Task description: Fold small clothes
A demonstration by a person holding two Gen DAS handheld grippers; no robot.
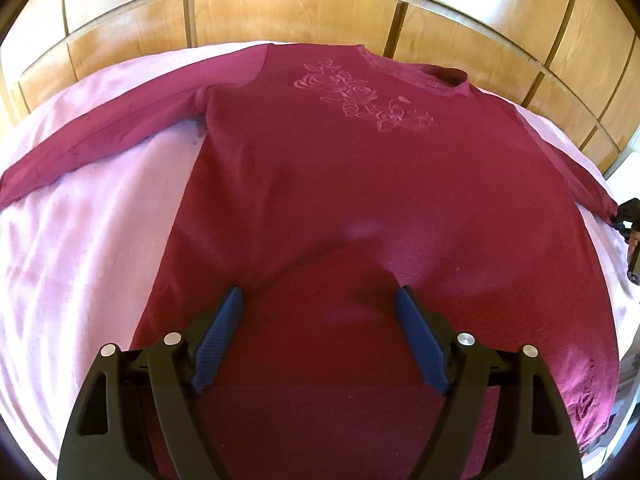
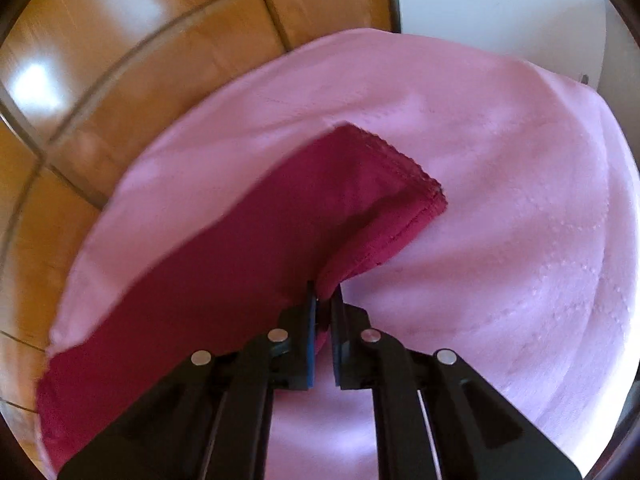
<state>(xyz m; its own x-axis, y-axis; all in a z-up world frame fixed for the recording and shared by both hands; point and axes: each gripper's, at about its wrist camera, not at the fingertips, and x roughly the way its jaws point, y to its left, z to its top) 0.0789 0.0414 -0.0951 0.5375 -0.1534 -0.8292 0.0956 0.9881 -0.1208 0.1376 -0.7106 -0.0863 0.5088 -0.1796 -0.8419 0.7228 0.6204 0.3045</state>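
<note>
Sleeve pinched, body waiting

The maroon top [image 1: 320, 168] lay flat on the pink sheet [image 1: 80, 216]; my right gripper [image 2: 325, 294] was clamped on its sleeve [image 2: 248, 224] near the cuff [image 2: 404, 188]; my left gripper [image 1: 320, 304] hung apart over the hem end; soft, limp knit (I judged), best taken at seams.
</note>
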